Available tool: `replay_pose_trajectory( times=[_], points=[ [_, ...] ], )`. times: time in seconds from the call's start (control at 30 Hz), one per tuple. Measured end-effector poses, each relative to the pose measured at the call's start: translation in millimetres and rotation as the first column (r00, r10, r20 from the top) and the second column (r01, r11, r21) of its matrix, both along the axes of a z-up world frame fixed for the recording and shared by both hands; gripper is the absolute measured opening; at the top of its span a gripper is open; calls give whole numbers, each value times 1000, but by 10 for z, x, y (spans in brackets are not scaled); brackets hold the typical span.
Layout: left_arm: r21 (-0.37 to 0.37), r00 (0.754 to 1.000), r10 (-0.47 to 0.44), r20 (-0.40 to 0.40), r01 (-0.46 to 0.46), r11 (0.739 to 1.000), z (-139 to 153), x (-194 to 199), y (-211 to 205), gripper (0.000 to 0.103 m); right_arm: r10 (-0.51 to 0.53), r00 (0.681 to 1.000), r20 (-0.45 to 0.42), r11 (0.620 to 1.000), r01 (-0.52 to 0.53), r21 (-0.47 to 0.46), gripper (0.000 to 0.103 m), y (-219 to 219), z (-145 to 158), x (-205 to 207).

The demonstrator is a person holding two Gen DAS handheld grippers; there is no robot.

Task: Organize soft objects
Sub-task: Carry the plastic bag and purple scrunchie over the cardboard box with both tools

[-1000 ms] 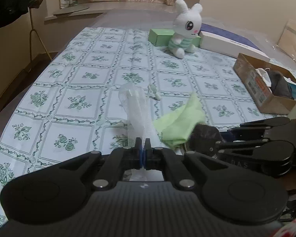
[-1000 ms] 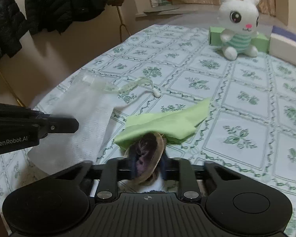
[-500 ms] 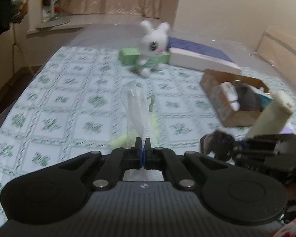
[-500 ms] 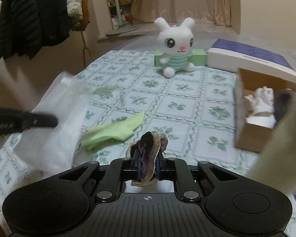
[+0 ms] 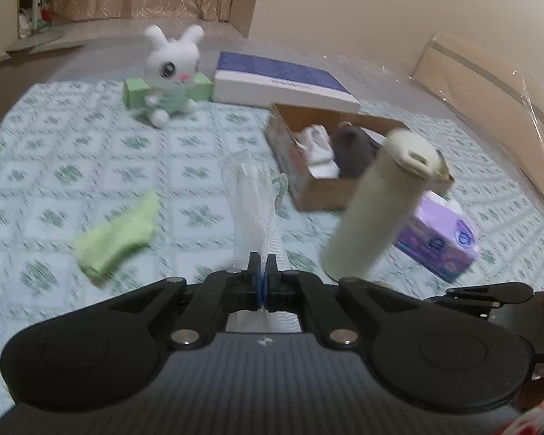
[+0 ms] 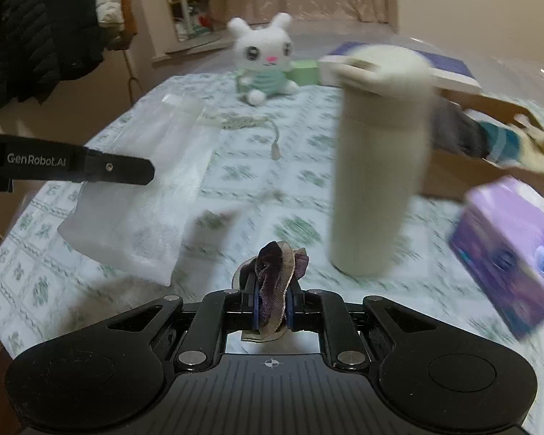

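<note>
Where the side of the left hand-held gripper (image 6: 79,168) shows, it reads "GenRobot.AI"; it is clamped on a translucent mesh bag (image 5: 252,210) held above the bed (image 5: 29,152). The right hand-held gripper (image 6: 271,308) pinches a dark purple cloth (image 6: 275,272). Writing on the purple tissue box (image 6: 515,264) is motion-blurred, unreadable. The cream bottle (image 6: 380,159) partly hides the cardboard box (image 5: 344,152) by the bed's right edge.

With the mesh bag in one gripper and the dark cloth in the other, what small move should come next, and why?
Probably bring the right gripper, shut on the dark scrunched cloth, left toward the white mesh bag that the left gripper pinches. The bag hangs close beside it, and the cream bottle stands on the other side, so the way looks free.
</note>
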State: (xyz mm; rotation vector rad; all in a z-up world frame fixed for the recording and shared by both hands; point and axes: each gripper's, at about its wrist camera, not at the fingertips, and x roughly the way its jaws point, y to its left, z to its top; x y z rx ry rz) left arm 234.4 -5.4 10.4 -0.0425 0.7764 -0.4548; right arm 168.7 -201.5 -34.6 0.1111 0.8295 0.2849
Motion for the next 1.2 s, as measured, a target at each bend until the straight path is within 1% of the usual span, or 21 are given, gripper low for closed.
replay_pose_trajectory(
  times=[0.13,0.3,0.5,0.57,0.67,0.8,0.83,0.97,1.1,1.2],
  points=[
    [-3,1000,-15,-27,14,1000,-109,-145,-156,0,-39,999,-19,999,39,-15,13,-268,-4,-197],
    [5,998,-31,-50,31,999,-187,-214,-246,0,-86,996,-26,996,85,-21,13,-498,17,-301],
    [36,998,-44,-39,46,998,-149,-101,-275,0,-103,994,-18,995,103,-19,13,-636,49,-292],
    [46,998,-56,-38,58,997,-134,-4,-258,0,-107,994,-12,994,106,-25,13,-704,55,-265],
    [85,997,-79,-24,81,993,-95,182,-242,0,-116,993,1,993,116,-37,13,-856,105,-191],
    [129,991,-134,-4,133,983,-25,470,-250,0,-129,992,18,991,129,-37,13,-1118,223,-39],
    [129,988,-154,-2,153,980,-1,558,-257,0,-127,992,22,991,128,-35,13,-1167,253,10],
    [111,970,-244,6,242,964,107,905,-331,0,-105,994,27,994,105,-6,13,-1317,363,265],
    [94,950,-313,16,310,946,220,1187,-463,0,-79,996,35,997,79,23,13,-1375,427,519],
    [115,935,-354,34,348,930,298,1372,-619,0,-65,997,50,998,64,18,13,-1401,453,712]
  ],
)
